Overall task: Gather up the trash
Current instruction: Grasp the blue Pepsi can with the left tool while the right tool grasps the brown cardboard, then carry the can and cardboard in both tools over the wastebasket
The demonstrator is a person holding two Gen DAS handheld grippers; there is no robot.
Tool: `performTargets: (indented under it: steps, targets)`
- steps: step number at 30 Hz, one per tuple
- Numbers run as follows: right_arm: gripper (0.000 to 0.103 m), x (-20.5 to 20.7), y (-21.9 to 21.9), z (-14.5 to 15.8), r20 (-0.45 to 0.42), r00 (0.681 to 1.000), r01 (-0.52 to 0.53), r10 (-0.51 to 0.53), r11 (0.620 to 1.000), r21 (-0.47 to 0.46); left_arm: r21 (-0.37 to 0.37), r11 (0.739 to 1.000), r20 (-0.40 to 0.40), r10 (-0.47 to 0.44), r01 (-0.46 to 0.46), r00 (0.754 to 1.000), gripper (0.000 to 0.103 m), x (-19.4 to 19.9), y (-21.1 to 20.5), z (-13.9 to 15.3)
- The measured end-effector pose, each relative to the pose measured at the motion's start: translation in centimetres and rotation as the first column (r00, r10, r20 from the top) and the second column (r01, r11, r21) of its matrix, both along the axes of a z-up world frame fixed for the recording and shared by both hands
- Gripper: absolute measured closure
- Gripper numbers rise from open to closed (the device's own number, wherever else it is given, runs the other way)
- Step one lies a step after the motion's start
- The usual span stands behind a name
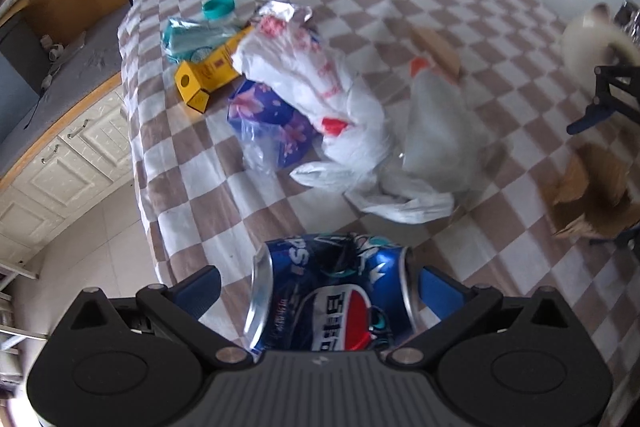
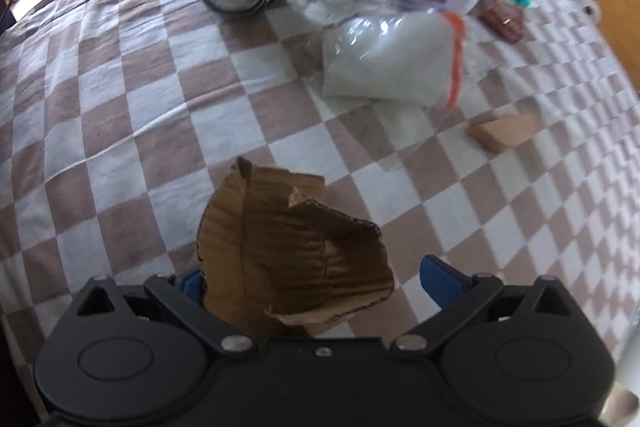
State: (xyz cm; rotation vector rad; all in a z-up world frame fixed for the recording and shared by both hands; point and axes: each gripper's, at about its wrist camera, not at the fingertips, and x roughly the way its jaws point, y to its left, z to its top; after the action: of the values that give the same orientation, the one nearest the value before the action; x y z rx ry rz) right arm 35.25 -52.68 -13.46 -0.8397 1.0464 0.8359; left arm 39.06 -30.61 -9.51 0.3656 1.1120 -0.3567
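Torn cardboard (image 2: 296, 251) in right view only; yellow box (image 1: 208, 77) in left.

Home bedroom: checkered bed (image 1: 400, 7), cabinets (image 1: 72, 155).

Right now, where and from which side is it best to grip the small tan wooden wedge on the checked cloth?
Grip the small tan wooden wedge across its thicker end, coming from above. It lies flat and apart from the clear plastic bag, and its far end probably tapers too thin.
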Motion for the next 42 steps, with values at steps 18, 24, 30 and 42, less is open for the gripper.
performTargets:
  steps: [18,24,30,42]
  targets:
    - [0.032,-2.1,-0.2,3.3,-0.076,0.888,0.454,-0.453,0.840,0.298,-0.198,0.971,0.026,0.143,-0.135,0.989,0.023,-3.0,2.2,1.1]
    - [0.035,-3.2,0.5,3.7,-0.096,0.791,0.594,-0.605,0.719,0.362,-0.236,0.957,0.068,0.193,-0.172,0.979,0.023,-5.9,2.7,2.2]
    - [0.036,-4.0,0.7,4.6,-0.092,0.702,0.677,-0.707,0.621,0.394,-0.248,0.942,0.110,0.258,-0.225,0.960,0.024,-8.8,3.5,3.3]
    - [0.036,-6.5,4.3,8.2,-0.059,0.624,0.704,-0.779,0.528,0.475,-0.310,0.890,0.183,0.401,-0.335,0.897,0.024,-12.3,8.3,6.0]
